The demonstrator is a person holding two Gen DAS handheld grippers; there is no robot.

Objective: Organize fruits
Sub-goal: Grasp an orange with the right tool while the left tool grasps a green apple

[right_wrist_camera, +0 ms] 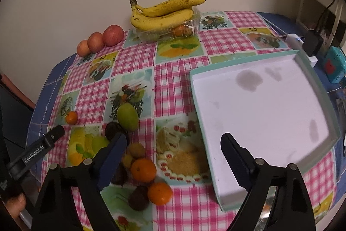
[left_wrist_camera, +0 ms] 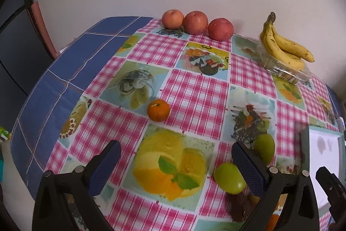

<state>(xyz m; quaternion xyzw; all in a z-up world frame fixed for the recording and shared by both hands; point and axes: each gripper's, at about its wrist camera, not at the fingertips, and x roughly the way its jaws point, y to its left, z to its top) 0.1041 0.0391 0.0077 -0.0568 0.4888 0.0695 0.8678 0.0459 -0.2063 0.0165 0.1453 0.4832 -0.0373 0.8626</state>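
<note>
My left gripper [left_wrist_camera: 176, 162] is open and empty, low over the tablecloth; a small orange [left_wrist_camera: 158, 110] lies ahead of it and two green fruits [left_wrist_camera: 229, 174] [left_wrist_camera: 264, 148] sit by its right finger. My right gripper [right_wrist_camera: 173, 153] is open and empty above the front corner of a white tray with a teal rim [right_wrist_camera: 262, 105]. Near its left finger lie oranges [right_wrist_camera: 143, 169] [right_wrist_camera: 160, 192], dark fruits [right_wrist_camera: 138, 198], a small tan fruit [right_wrist_camera: 136, 149] and a green fruit [right_wrist_camera: 127, 116]. Three apples [left_wrist_camera: 195, 22] and bananas [right_wrist_camera: 164, 12] sit at the back.
The bananas rest on a clear plastic box [right_wrist_camera: 168, 30] by the wall. Chargers and a teal device [right_wrist_camera: 334, 67] crowd the table's right edge. A chair back [left_wrist_camera: 41, 29] stands at the left. The left gripper's finger [right_wrist_camera: 46, 141] shows in the right wrist view.
</note>
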